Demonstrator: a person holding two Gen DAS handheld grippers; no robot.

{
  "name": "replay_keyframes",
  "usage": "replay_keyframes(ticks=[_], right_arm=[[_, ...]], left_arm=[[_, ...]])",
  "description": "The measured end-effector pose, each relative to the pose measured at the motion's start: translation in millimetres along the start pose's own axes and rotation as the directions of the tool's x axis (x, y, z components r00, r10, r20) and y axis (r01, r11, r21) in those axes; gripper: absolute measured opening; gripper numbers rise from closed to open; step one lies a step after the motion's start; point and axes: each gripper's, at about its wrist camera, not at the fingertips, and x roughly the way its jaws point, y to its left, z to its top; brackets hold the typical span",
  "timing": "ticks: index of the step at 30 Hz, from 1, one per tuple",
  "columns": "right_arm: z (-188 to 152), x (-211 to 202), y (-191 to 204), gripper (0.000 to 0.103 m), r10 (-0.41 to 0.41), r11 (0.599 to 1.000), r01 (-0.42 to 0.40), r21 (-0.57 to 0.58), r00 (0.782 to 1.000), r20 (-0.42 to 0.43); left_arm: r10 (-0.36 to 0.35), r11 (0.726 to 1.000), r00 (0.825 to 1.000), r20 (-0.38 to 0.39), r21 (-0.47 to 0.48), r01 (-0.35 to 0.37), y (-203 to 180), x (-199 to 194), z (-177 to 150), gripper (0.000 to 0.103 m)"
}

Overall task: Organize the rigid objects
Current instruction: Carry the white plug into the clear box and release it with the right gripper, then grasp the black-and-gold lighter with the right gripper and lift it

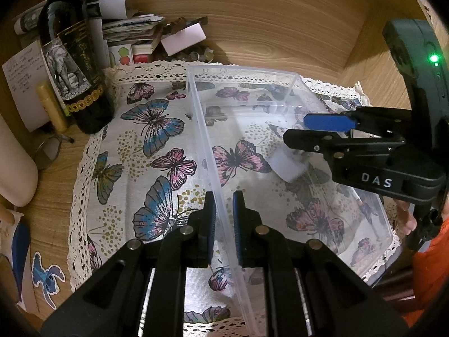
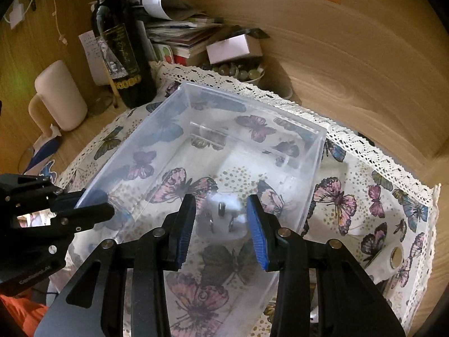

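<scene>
A clear plastic box stands on a butterfly-print cloth. My left gripper is shut on the box's left wall, one pad on each side of it. In the right wrist view the left gripper clamps the same near-left rim of the box. My right gripper hovers inside the box, open. A white plug adapter sits low in the box under its fingers. From the right wrist the adapter is blurred, metal prongs up, below my right gripper and clear of both pads.
A dark wine bottle and a pile of papers stand at the back left. A cream mug is left of the cloth. A bowl of marbles sits behind the box. A small ring lies on the cloth's right. Wooden walls close the back and right.
</scene>
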Motion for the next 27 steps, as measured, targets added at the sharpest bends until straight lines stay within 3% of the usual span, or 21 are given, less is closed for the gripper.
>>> replay_keyframes(ticks=[2,12,16,22,27], right_arm=[[-0.3,-3.5,-0.9,0.042,-0.01,1.0,0.01,0.002,1.0,0.014],[-8.8,-46.6,-19.4,0.05,-0.068,0.997,0.063,0.044,0.99,0.126],[-23.4,-64.0,-37.3,0.05,-0.132,0.989,0.119,0.091,0.98,0.148],[-49.9,-72.7,-61.2,0.05,-0.196,0.972,0.175,0.157,0.972,0.132],[-71.8,-61.5,-66.9,0.05,-0.167,0.97,0.146,0.197,0.981,0.095]], left_arm=[[-0.003,1.0,1.0,0.0,-0.003,0.003,1.0,-0.5,-1.0,0.012],[-0.004,1.0,1.0,-0.005,-0.001,0.004,3.6,-1.1,-2.4,0.012],[-0.013,1.0,1.0,-0.014,-0.017,0.013,5.6,-0.7,-2.2,0.012],[0.002,1.0,1.0,-0.016,-0.021,-0.003,3.3,-1.1,-3.2,0.011],[0.023,1.0,0.999,-0.028,-0.014,-0.023,1.0,0.3,-2.3,0.011]])
